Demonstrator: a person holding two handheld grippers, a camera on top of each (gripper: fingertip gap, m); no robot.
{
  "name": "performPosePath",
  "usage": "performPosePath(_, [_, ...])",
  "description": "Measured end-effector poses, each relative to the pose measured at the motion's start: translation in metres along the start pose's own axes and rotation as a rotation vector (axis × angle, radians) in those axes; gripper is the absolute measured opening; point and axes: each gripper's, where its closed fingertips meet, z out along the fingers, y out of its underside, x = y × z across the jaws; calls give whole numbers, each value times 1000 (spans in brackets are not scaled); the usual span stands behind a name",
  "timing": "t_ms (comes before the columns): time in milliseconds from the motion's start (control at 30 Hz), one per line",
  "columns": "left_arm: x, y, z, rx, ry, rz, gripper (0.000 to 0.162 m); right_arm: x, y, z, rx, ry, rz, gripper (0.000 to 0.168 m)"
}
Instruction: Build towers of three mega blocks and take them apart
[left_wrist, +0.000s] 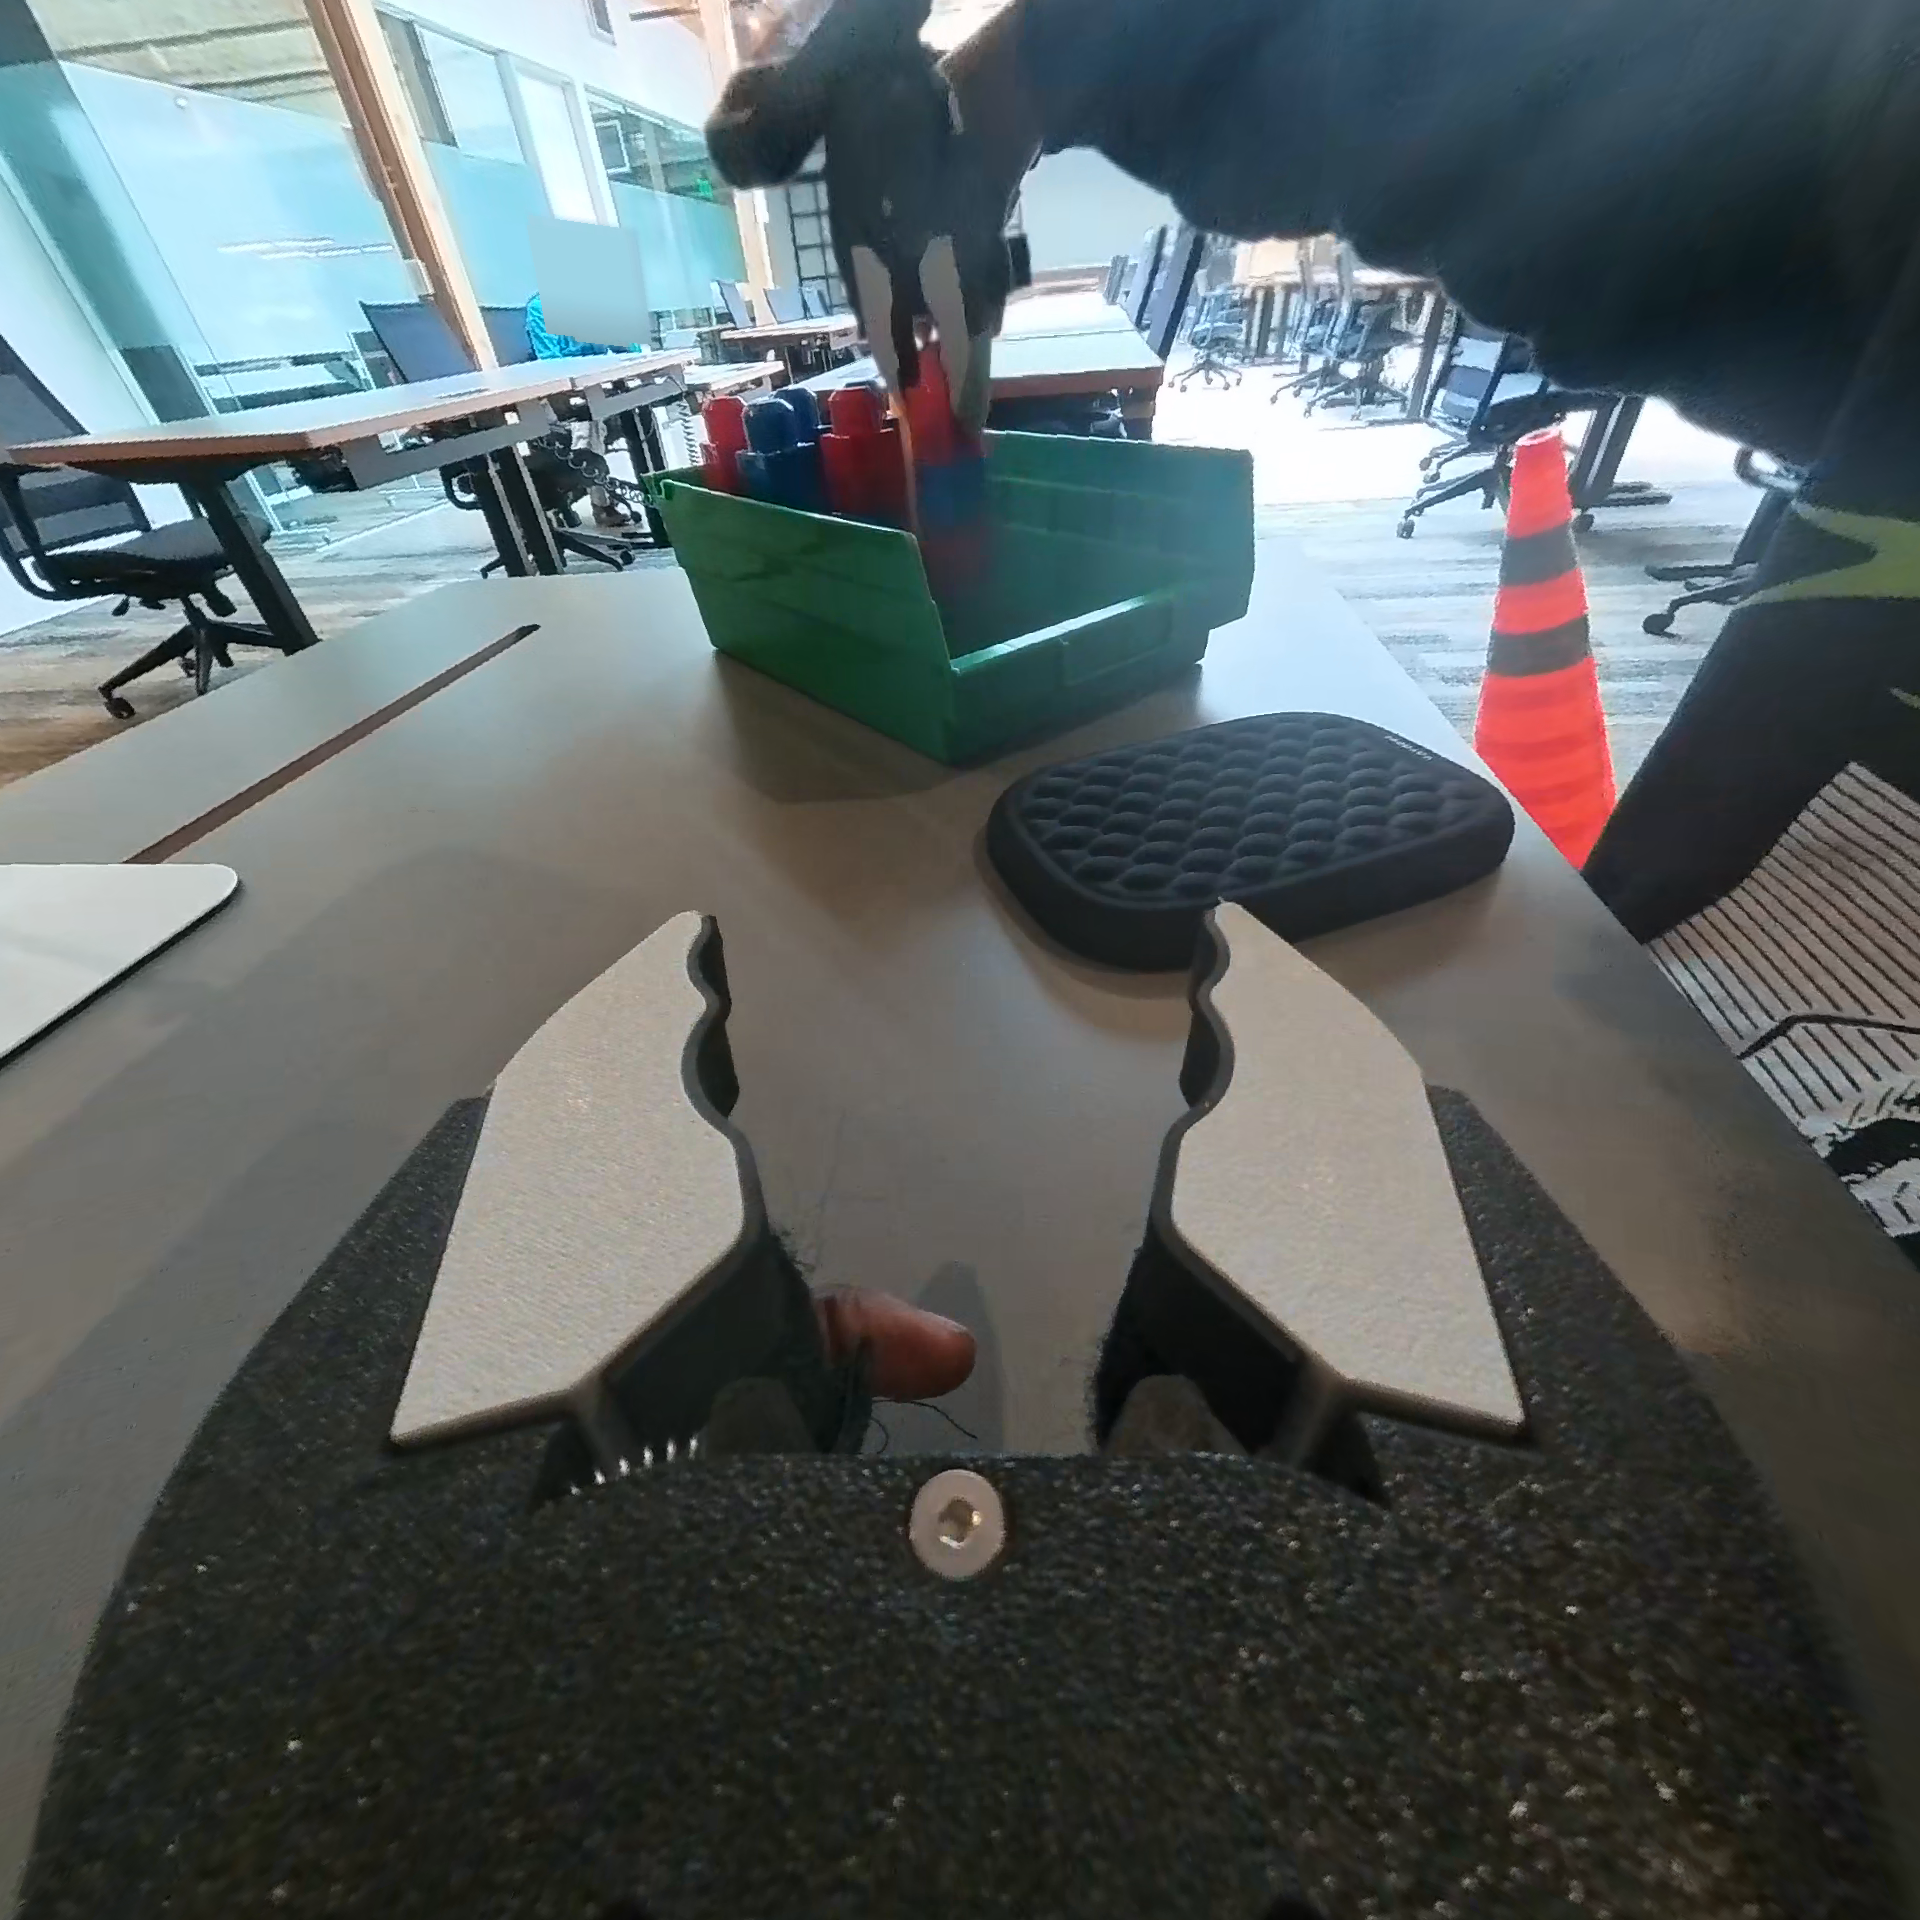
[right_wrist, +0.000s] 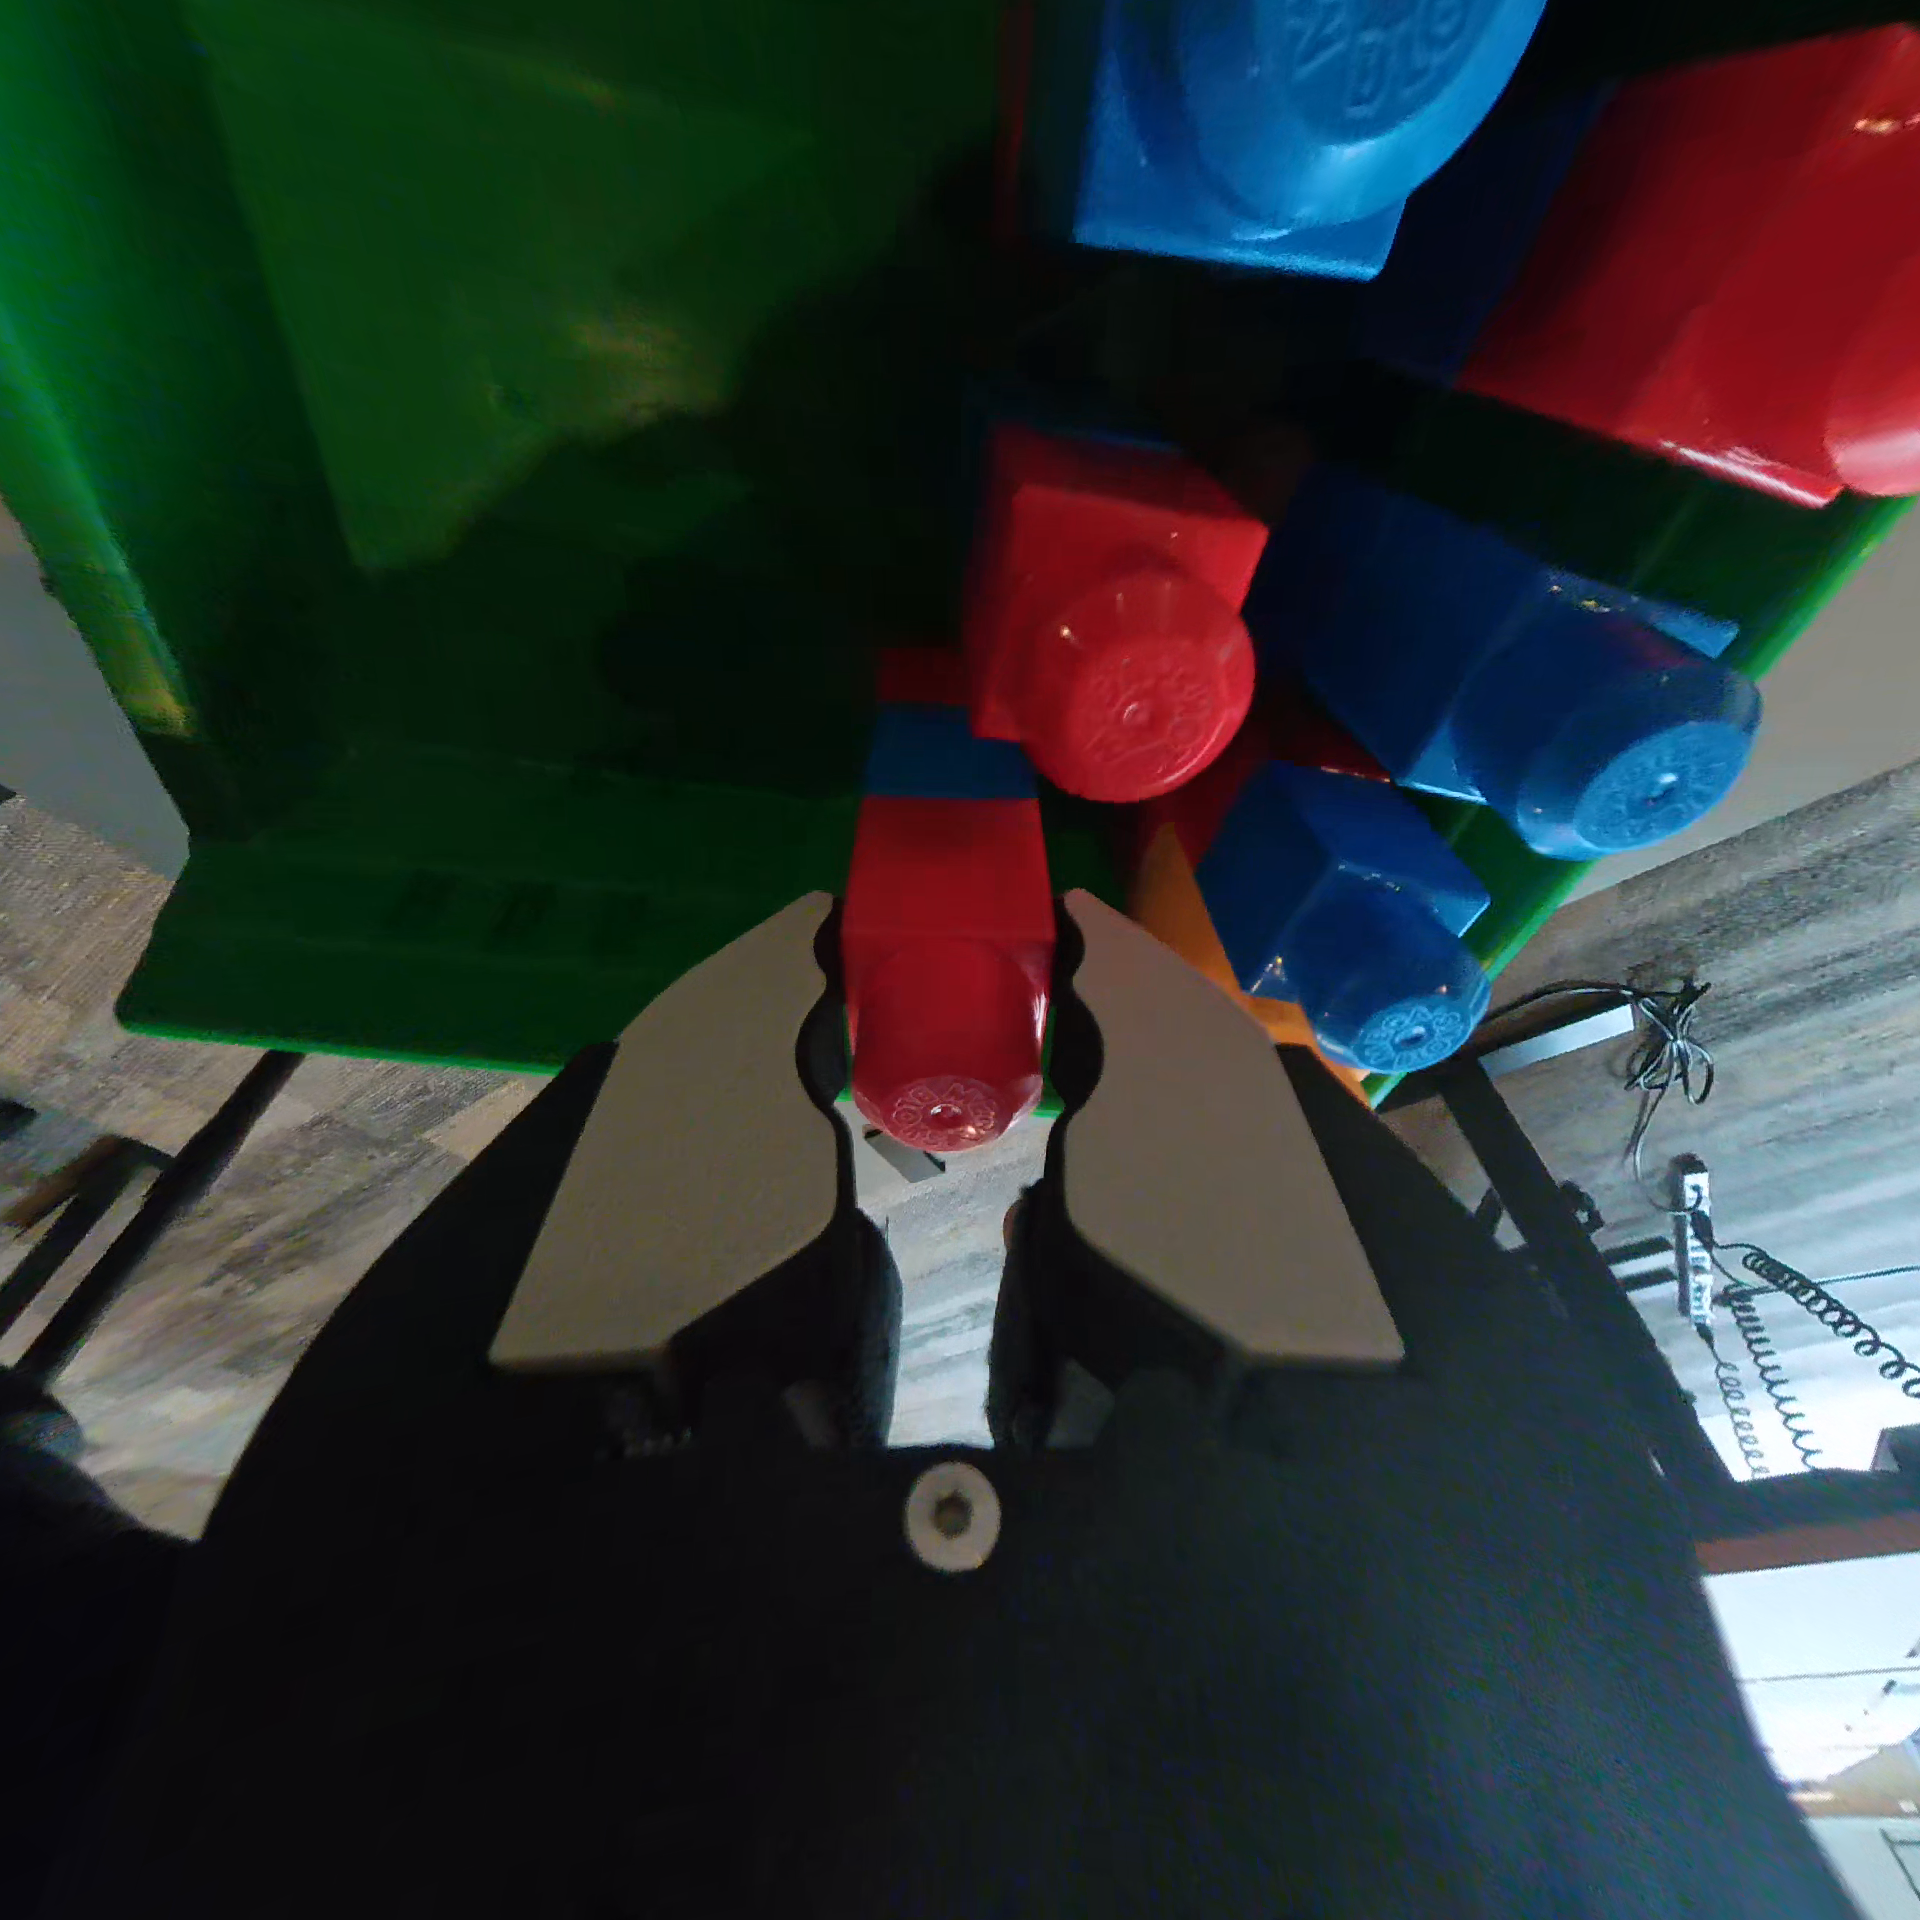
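Note:
A green bin (left_wrist: 831, 613) stands on the dark table and holds several red and blue mega blocks (left_wrist: 790, 447). My right gripper (left_wrist: 927, 353) reaches down into the bin from above and is shut on the top red block of a red-blue-red tower (left_wrist: 951, 488). In the right wrist view my right gripper (right_wrist: 948, 914) clamps that tower's top red block (right_wrist: 940, 935), with a blue block (right_wrist: 930, 764) below it. Other red (right_wrist: 1127, 665) and blue (right_wrist: 1340, 914) blocks stand beside it in the bin (right_wrist: 416, 416). My left gripper (left_wrist: 961, 951) is open and empty, low over the table.
A black honeycomb pad (left_wrist: 1247, 821) lies on the table right of my left gripper. A white mat corner (left_wrist: 94, 935) is at the left edge. An orange cone (left_wrist: 1543, 644) stands on the floor past the table. Desks and office chairs fill the background. Some 45 cm of space lies between my two pairs of fingers.

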Motion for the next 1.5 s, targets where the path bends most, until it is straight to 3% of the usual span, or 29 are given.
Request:
performPosePath(633, [0, 0, 0, -2, 0, 3, 83, 11, -9, 15, 35, -53, 132, 36])
performPosePath(733, [0, 0, 0, -2, 0, 4, 83, 14, -8, 15, 40, -41, 153, 51])
performPosePath(967, [0, 1, 0, -2, 0, 5, 83, 16, -10, -8, 133, 31, 167, 67])
performPosePath(1033, [0, 1, 0, -4, 0, 5, 83, 15, -14, -28, 221, 68, 177, 78])
performPosePath(1233, [0, 1, 1, -5, 0, -1, 83, -6, -43, -115, 699, 256, 165, 85])
performPosePath(1400, [-1, 1, 1, -3, -3, -3, 84, -65, -70, -189, 1127, 388, 100, 90])
performPosePath(1500, [0, 1, 1, -7, -1, 2, 84, -113, -90, -218, 1354, 382, 38, 94])
